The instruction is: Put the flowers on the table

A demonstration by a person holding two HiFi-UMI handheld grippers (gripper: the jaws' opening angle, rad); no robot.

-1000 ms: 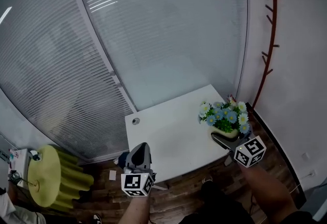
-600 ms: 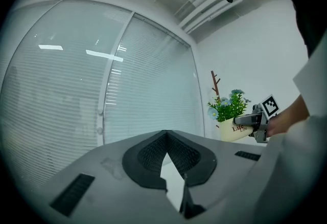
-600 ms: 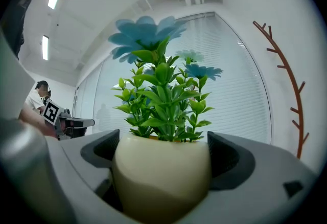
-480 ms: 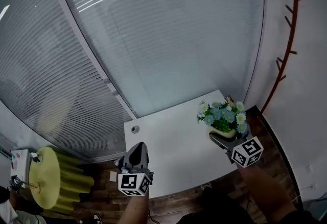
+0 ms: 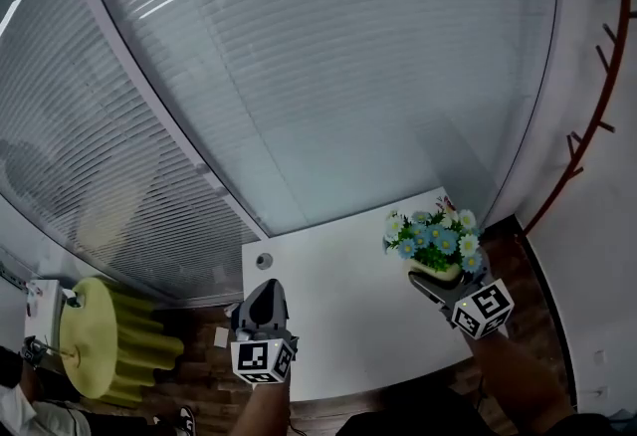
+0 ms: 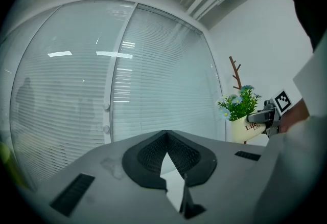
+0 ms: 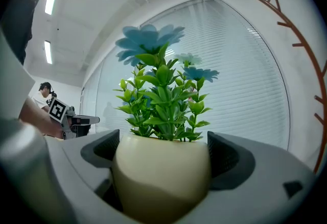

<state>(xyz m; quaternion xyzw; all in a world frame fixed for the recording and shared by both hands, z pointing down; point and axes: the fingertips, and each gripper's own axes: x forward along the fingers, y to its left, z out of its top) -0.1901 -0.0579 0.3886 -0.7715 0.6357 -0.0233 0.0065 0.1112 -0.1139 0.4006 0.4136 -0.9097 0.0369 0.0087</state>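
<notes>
In the head view the right gripper (image 5: 445, 281) holds the cream pot (image 5: 439, 271) of the flowers (image 5: 434, 237) above the right edge of the white counter (image 5: 338, 300), not far from its far right corner; whether the pot's base touches the top cannot be told. The left gripper (image 5: 266, 297) hangs over the near left corner, carrying nothing. In the left gripper view its jaws are pressed together at the tips with nothing between them, and the flowers (image 6: 238, 105) show off to the right, above the counter's far side. In the right gripper view the jaws are pinching the pot (image 7: 161, 179) by its rounded sides, with the green stems and blue blooms (image 7: 159, 85) standing upright above the rim. The pot looks smooth and glazed, so probably slippery, breakable, and light enough for one gripper; the stems look soft and are no place to grip, so the hold across the pot's belly seems the right one, and it should be kept upright when set down. Compared with a second ago, the counter lies closer beneath both grippers with less floor showing at its near edge, the pot sits a little further in over the top, and the red-brown coat rack (image 5: 595, 115) has slid toward the picture's right border.
</notes>
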